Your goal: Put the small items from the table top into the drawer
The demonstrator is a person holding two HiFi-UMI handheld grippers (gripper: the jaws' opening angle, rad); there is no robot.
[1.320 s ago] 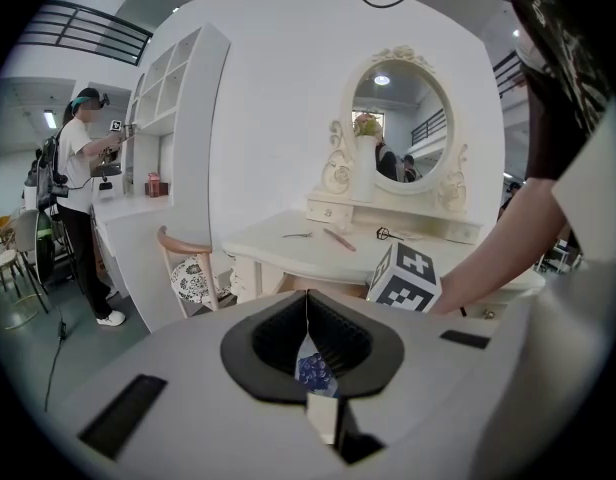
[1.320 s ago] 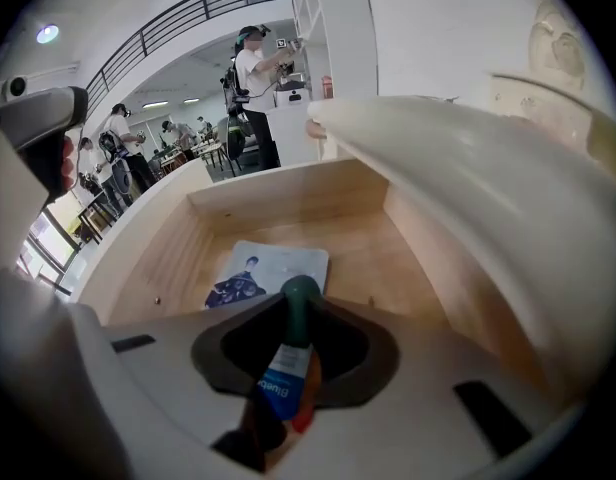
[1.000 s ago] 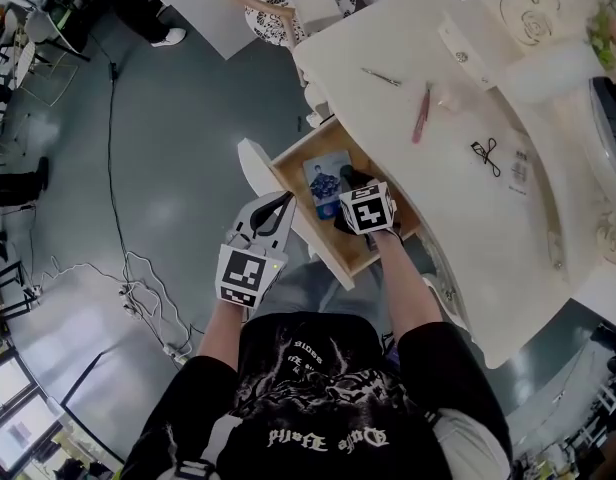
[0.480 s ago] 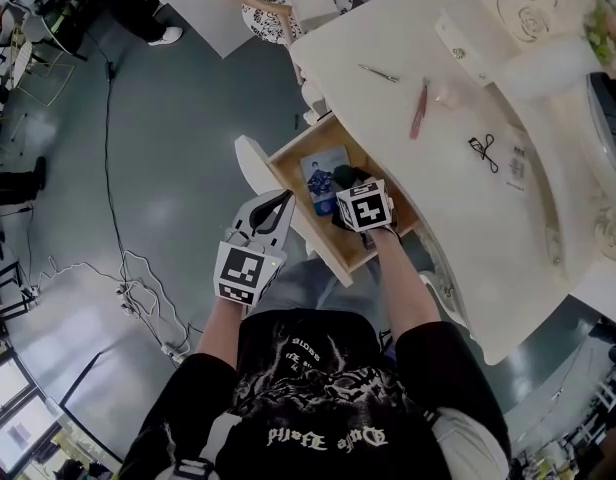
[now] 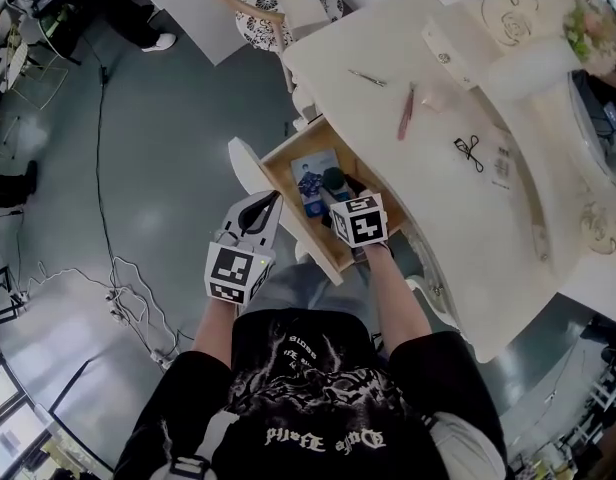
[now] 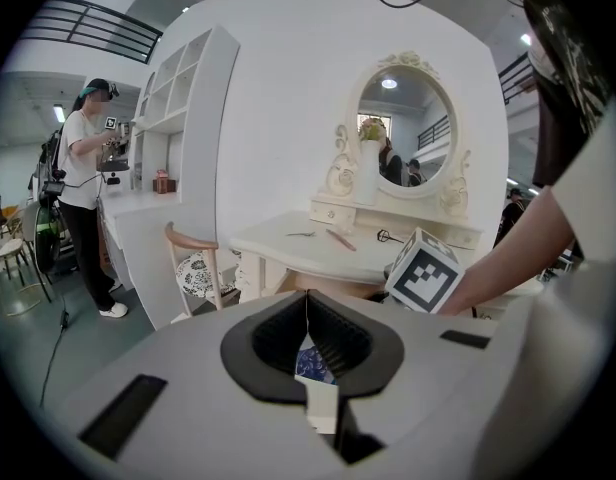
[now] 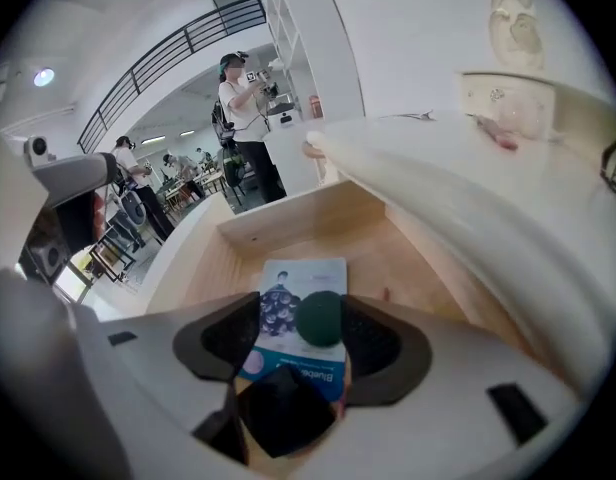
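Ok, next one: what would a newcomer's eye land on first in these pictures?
The open wooden drawer under the cream dressing table, holding a blue packet with a dark green round item on it. The right gripper hangs just above them, its jaws having just opened wide, pads clear of the round item. A few small items, like the pink stick, wait on the table top.

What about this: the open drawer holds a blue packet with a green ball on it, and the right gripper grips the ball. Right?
Only the grip is wrong: the right gripper view shows the right gripper open, its jaws just opened, clear of the green ball between them on the blue packet in the drawer.
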